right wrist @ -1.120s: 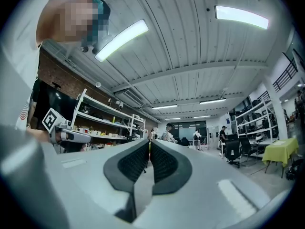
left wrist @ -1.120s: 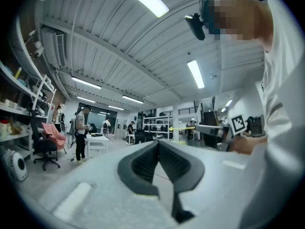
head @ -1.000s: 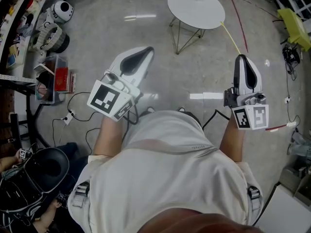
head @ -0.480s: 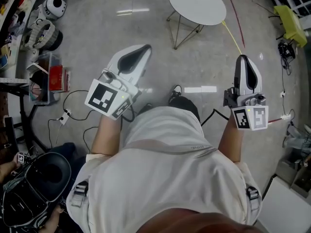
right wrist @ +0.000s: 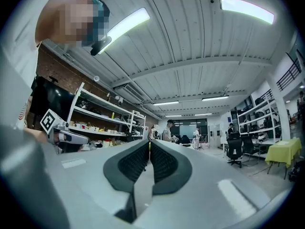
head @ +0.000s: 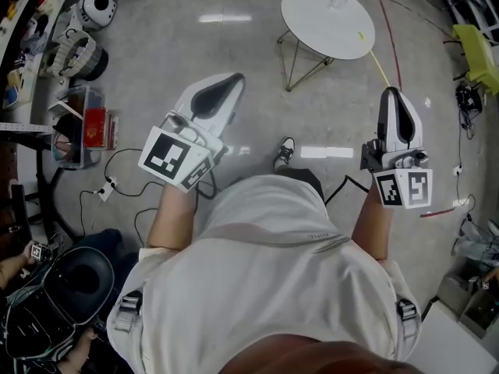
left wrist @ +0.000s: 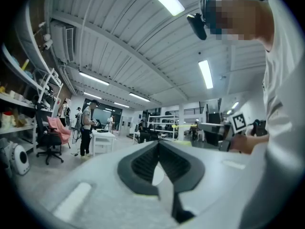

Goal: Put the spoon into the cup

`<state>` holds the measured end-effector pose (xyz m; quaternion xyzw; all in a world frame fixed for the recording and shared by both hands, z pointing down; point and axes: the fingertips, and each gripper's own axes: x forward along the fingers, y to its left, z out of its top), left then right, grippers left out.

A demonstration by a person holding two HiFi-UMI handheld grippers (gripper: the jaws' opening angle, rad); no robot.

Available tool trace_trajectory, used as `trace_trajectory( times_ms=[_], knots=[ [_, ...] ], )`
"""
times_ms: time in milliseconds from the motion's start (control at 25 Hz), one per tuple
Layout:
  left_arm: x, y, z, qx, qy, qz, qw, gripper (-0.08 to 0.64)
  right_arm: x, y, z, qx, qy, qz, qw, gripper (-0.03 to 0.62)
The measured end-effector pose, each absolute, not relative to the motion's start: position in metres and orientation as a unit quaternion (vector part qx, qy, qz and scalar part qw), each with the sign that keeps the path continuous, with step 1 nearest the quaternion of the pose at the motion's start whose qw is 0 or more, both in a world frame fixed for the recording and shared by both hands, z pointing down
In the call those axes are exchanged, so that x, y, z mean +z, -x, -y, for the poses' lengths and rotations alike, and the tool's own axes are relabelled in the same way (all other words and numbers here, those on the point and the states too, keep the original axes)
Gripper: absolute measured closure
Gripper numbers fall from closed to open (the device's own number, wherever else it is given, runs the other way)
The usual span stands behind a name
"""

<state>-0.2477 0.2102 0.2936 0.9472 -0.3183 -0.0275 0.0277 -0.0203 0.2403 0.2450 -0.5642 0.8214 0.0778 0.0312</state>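
The left gripper (head: 232, 82) has its jaws pressed together at the tips with nothing between them, as its own view shows (left wrist: 158, 144), and the right gripper (head: 389, 93) is closed just the same, empty (right wrist: 149, 144). Both are held out in front of the person's chest, well apart from each other, each pointing forward over the grey floor (head: 234, 45), with its marker cube nearest the wrist. One shoe (head: 284, 153) shows between the two. Farther ahead stands a round white table (head: 312, 18) on thin metal legs, and on its far side sits a small clear object (head: 337, 0) (it may be the cup, but it is too small to tell); the spoon cannot be made out there. Cables (head: 117, 179) trail over the floor at the left.
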Motion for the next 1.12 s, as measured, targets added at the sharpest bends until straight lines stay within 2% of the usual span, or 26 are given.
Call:
trace_trajectory(
  times_ms=[840, 1120],
  knots=[
    [0.283, -0.011, -0.008, 0.019, -0.951, 0.309, 0.009, 0.558, 0.267, -0.247, -0.027, 0.033, 0.573, -0.815, 0.075, 0.581],
    [0.299, -0.047, 0.042, 0.040, -0.956, 0.291, 0.018, 0.558, 0.291, -0.275, 0.025, 0.012, 0.578, -0.812, 0.075, 0.581]
  ],
)
